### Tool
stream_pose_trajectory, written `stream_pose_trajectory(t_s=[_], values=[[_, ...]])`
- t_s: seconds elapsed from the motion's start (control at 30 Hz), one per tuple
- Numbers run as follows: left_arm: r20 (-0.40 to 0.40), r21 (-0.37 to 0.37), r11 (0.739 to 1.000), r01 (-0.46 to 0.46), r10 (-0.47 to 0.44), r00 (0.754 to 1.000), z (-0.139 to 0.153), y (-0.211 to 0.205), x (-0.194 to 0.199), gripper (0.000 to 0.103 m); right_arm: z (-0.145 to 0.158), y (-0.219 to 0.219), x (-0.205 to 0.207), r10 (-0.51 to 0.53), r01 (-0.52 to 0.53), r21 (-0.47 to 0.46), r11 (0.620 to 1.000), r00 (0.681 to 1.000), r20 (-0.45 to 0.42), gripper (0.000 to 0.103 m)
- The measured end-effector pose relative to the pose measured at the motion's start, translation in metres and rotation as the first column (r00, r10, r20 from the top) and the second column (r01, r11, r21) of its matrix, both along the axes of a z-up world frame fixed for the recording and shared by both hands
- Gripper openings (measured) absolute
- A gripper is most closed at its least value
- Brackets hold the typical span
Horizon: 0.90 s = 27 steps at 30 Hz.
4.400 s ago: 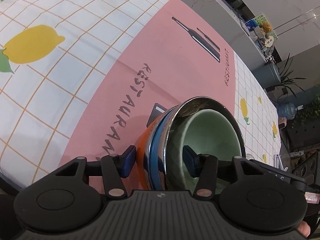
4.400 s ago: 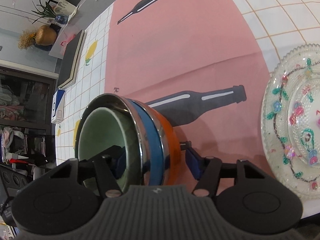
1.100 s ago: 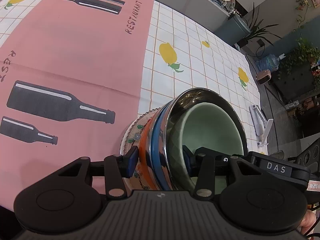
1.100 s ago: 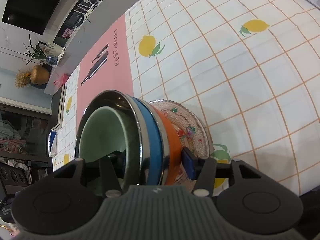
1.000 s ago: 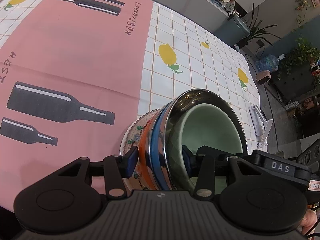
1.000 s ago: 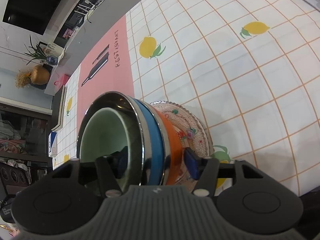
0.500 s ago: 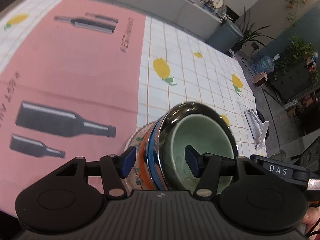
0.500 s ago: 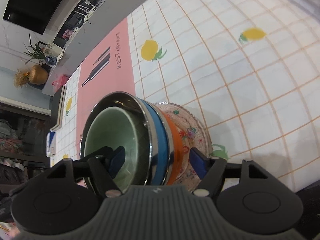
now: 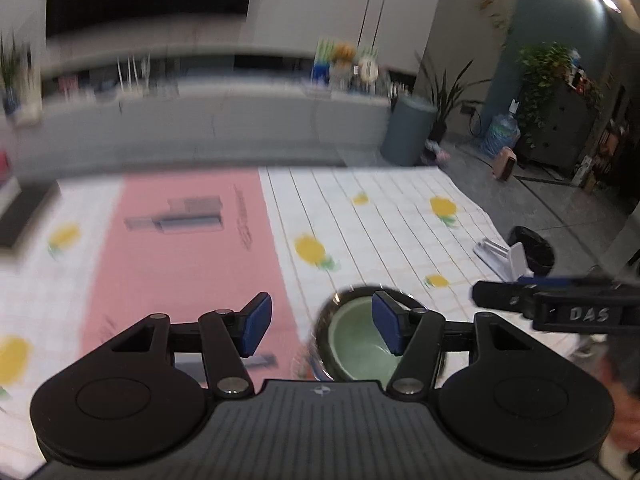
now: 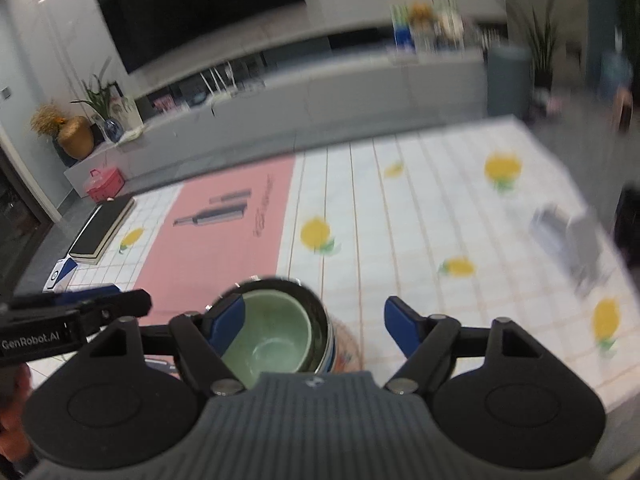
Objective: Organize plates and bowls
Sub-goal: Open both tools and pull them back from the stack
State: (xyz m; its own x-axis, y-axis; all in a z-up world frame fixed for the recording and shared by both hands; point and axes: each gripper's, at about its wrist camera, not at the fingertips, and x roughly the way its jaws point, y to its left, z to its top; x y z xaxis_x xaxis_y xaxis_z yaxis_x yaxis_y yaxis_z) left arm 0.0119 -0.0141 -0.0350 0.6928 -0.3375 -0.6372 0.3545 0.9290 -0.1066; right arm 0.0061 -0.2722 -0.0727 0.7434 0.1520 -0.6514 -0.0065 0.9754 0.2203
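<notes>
Jaws of the left gripper (image 9: 322,326) have just been opening and grip nothing; those of the right gripper (image 10: 314,326) likewise, wide and empty; both hang above the bowls (image 10: 276,332), which sit nested on the plate (image 10: 346,350) on the cloth (image 10: 400,216). Stacking looks done; nothing else to sort shows, though blur hides detail.

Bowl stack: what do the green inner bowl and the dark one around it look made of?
Green inner bowl: looks like glazed ceramic, with a thick rim and a soft sheen on pale celadon green. Outer bowl: probably polished stainless steel, with a thin, dark, mirror-like rim; motion blur leaves this less sure. Blue and orange bands below it are too blurred to judge.
</notes>
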Motion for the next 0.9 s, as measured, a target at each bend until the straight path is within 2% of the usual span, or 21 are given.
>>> stream_pose_trajectory(t_s=[0.13,0.2,0.27,0.37,0.5,0.57,0.7,0.9], values=[[0.159,0.073,0.997,-0.017,0.005,0.987,0.015,-0.004,-0.032,0.078,0.017,0.011,-0.026,0.020,-0.013,-0.069,0.998,0.996,0.089,0.079],[0.214,0.082,0.996,-0.023,0.005,0.977,0.019,-0.004,-0.045,0.079,0.021,0.016,-0.040,0.017,-0.005,-0.101,0.995,0.992,0.125,0.091],[0.263,0.073,0.997,-0.039,0.018,0.965,0.021,-0.004,-0.057,0.079,0.024,0.022,-0.056,0.020,0.006,-0.147,0.989,0.985,0.174,0.091],[0.295,0.058,0.996,-0.075,0.054,0.954,0.019,-0.002,-0.072,0.079,0.024,0.033,-0.079,0.021,0.026,-0.206,0.978,0.975,0.222,0.091],[0.324,0.084,0.989,-0.120,0.086,0.942,0.010,-0.006,-0.091,0.080,0.017,0.042,-0.104,0.005,0.044,-0.197,0.979,0.970,0.244,0.091],[0.307,0.092,0.985,-0.145,0.110,0.945,0.003,-0.008,-0.098,0.085,0.010,0.049,-0.115,-0.015,0.068,-0.208,0.976,0.969,0.246,0.091],[0.255,0.062,0.982,-0.179,0.158,0.954,-0.012,-0.001,-0.104,0.085,-0.007,0.065,-0.129,-0.016,0.072,-0.240,0.968,0.974,0.227,0.092],[0.140,0.080,0.972,-0.223,0.211,0.968,-0.033,0.010,-0.102,0.087,-0.028,0.066,-0.131,-0.040,0.076,-0.215,0.974,0.985,0.169,0.092]])
